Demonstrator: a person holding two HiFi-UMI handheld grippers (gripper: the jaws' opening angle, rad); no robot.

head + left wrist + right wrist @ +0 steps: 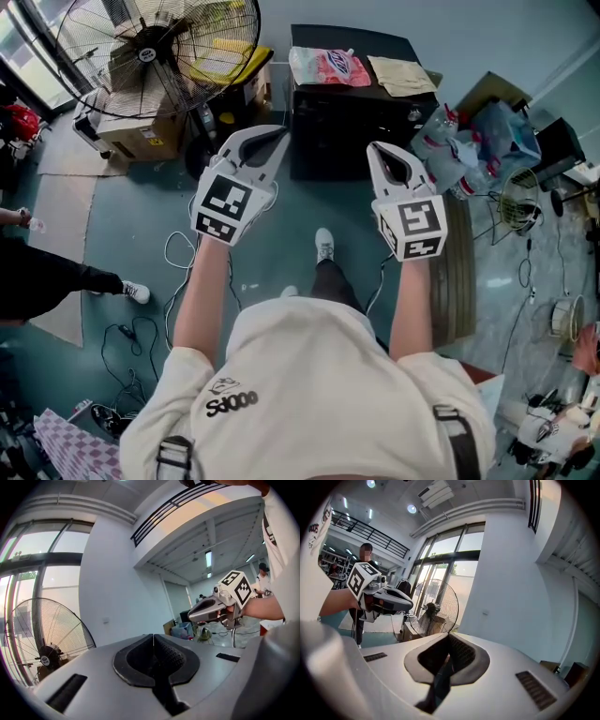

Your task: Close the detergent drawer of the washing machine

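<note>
**Item:** detergent drawer, washing machine.
**Location:** not made out in any view. A black boxy unit (356,122) by the wall ahead of the person may be the machine.
**Left gripper** (267,141): jaws pressed together, nothing between them.
**Right gripper** (392,159): jaws together, empty.
Neither gripper touches anything.
**Handling (judged):** probably light, rigid plastic running on slides. No grasp should be needed; a square push with closed tips on the middle of its front face should serve.

left gripper (273,137): grey, black-white squares | floor (141,225): teal | shirt (319,375): cream | fan (147,53): black
</note>
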